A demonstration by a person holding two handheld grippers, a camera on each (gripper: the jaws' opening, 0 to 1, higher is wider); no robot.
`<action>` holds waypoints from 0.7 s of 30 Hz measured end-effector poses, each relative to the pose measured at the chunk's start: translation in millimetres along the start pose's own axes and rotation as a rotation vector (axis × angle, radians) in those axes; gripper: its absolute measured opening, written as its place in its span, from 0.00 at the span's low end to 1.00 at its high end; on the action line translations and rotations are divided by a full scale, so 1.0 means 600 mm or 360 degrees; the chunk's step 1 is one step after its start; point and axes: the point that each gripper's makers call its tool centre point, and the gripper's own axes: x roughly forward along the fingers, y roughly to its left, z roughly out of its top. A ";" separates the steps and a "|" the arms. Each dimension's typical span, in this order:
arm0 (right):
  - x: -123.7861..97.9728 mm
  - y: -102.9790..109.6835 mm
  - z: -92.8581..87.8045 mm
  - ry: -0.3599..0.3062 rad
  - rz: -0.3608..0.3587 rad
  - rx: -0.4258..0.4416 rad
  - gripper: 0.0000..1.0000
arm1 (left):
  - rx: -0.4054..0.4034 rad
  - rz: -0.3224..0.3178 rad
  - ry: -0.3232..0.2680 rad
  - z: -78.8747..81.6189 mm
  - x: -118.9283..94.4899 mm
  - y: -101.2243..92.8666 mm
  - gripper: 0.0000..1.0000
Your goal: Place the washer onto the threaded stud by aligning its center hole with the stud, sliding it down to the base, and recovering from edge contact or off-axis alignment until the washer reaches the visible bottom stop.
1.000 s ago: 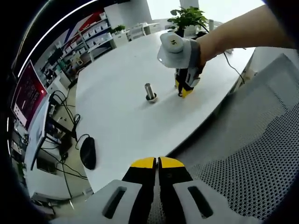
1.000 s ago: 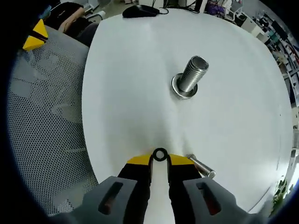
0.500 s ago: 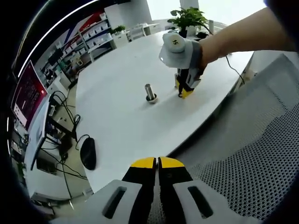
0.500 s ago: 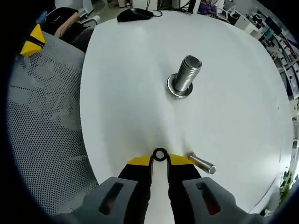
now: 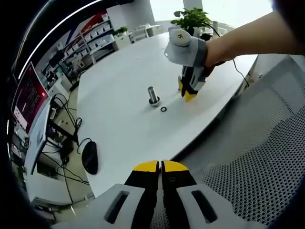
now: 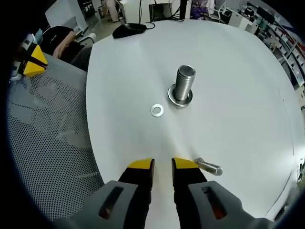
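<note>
Beside the stud [image 6: 181, 89], flat, the washer [image 6: 157, 110].

Right claw [image 6: 162, 164] empty, parted; left claw [image 5: 160, 166] closed

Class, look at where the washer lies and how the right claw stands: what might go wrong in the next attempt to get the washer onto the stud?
1. The washer lies flat on the white table, beside the threaded stud, not on it. A flat washer on a smooth top is probably hard to pinch and may skid away.
2. The right claw is open and empty; reaching down near the stud, it might knock it.
3. A loose bolt lies next to the claw's tip and could get nudged.
</note>
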 end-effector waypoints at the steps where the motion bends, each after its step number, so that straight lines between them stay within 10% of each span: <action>1: 0.004 0.001 0.008 -0.0012 0.0008 -0.0010 0.21 | 0.0000 0.0000 0.0000 0.000 0.000 0.000 0.00; 21: 0.053 0.010 0.083 -0.0053 -0.0009 -0.0100 0.24 | -0.0011 0.0007 -0.0022 0.005 0.002 0.003 0.00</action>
